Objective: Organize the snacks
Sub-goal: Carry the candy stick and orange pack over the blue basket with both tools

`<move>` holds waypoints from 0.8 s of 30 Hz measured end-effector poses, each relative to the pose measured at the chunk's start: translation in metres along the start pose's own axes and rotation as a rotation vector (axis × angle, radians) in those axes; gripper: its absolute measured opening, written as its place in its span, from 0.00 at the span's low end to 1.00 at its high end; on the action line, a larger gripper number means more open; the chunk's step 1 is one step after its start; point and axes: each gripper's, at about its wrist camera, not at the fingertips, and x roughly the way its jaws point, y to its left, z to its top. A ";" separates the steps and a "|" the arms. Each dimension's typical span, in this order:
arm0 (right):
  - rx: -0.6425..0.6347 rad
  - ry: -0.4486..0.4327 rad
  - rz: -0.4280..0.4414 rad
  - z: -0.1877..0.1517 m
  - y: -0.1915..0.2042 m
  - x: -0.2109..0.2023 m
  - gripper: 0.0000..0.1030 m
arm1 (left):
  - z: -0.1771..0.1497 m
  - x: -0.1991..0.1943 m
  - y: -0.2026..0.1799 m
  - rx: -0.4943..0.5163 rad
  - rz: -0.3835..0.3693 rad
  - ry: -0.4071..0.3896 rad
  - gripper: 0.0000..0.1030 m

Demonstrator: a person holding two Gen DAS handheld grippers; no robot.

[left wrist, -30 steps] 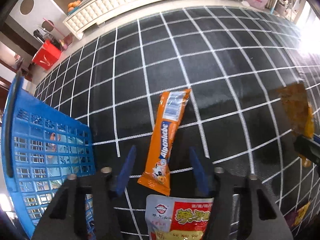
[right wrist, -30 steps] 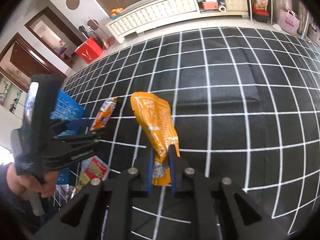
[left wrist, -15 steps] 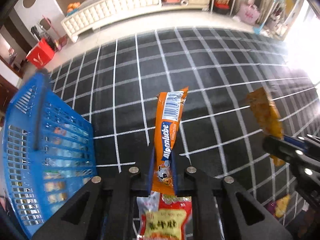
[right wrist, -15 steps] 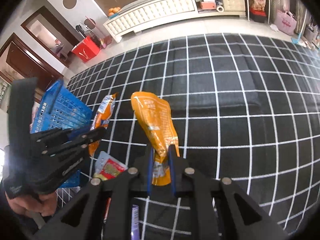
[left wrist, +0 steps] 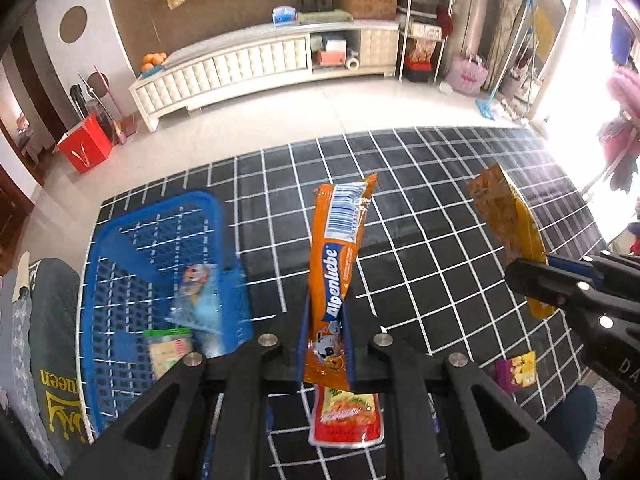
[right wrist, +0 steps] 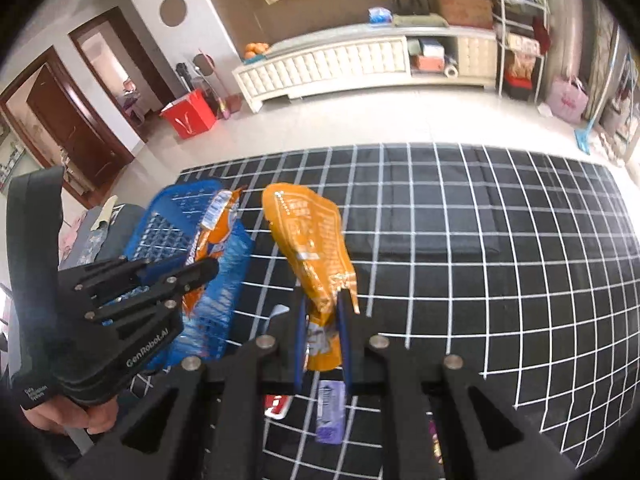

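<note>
The left gripper (left wrist: 325,344) is clamped on the lower end of an orange Alpenliebe stick pack (left wrist: 340,256), which stands upright and clear of the grid mat (left wrist: 420,216). The blue basket (left wrist: 160,264), already holding a few packets, sits at 9 o'clock of it, so a short sideways carry should finish the drop. The right gripper (right wrist: 322,344) pinches a crinkled orange pouch (right wrist: 312,248) by its bottom edge, held aloft at 3 o'clock, probably waiting its turn. At least 3 more snacks lie on the mat below, among them a red sachet (left wrist: 346,420).
</note>
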 end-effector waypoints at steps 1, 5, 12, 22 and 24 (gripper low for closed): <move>-0.010 -0.006 0.002 0.001 0.009 -0.004 0.17 | -0.002 -0.009 0.005 -0.005 -0.003 -0.013 0.13; -0.060 -0.029 0.003 0.001 0.038 -0.013 0.17 | -0.016 -0.041 0.023 -0.025 -0.004 -0.056 0.13; -0.130 -0.055 0.040 0.001 0.089 -0.017 0.17 | -0.038 -0.073 0.070 -0.060 0.017 -0.094 0.13; -0.190 -0.043 0.088 0.002 0.142 0.003 0.17 | -0.064 -0.099 0.139 -0.112 0.037 -0.112 0.13; -0.199 -0.031 0.085 0.003 0.149 0.013 0.17 | -0.068 -0.097 0.149 -0.121 0.038 -0.105 0.13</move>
